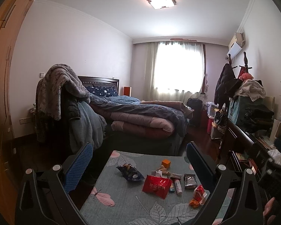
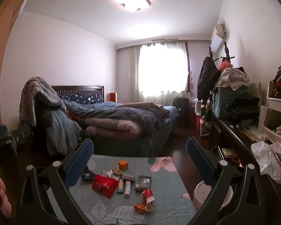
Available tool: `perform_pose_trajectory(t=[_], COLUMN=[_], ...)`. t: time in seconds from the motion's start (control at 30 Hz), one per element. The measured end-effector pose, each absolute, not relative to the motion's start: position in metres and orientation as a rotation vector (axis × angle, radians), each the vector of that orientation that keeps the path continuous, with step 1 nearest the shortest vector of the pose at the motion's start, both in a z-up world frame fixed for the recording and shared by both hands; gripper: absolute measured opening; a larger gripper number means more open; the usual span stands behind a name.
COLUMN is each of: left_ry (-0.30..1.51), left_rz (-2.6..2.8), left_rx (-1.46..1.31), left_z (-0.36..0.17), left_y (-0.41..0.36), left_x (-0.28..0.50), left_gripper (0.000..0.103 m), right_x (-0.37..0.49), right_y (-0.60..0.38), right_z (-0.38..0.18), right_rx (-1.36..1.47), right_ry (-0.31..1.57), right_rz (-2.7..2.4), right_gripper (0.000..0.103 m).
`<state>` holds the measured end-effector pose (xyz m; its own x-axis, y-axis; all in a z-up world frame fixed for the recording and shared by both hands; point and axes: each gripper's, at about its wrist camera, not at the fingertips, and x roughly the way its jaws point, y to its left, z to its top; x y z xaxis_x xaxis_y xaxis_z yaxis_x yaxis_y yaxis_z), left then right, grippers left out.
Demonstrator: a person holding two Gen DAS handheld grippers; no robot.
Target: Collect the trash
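Both pairs of my fingers, left [image 1: 139,157] and right [image 2: 140,152], are spread wide and pinch nothing, hovering above the counter [image 1: 121,206]. The trash lies between and below my tips: a red packet [image 1: 156,185], a blue snack bag [image 1: 130,172], an orange cube [image 1: 166,163]. A white bin [image 2: 206,195] stands beside my right fingers.
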<state>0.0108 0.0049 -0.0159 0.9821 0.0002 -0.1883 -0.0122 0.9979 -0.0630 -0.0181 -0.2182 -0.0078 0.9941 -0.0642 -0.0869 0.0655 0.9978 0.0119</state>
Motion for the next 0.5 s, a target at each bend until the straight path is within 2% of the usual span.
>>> perform_pose_trajectory(t=[0.5], left_ry=[0.191], left_rz=[0.017], left_rx=[-0.067], left_z=[-0.004], left_y=[0.005], left_x=[0.01], left_gripper=[0.099], right_x=[-0.02], right_y=[-0.216], right_z=[0.008], right_rx=[0.013], right_ry=[0.086], right_rz=[-0.07], right_gripper=[0.1])
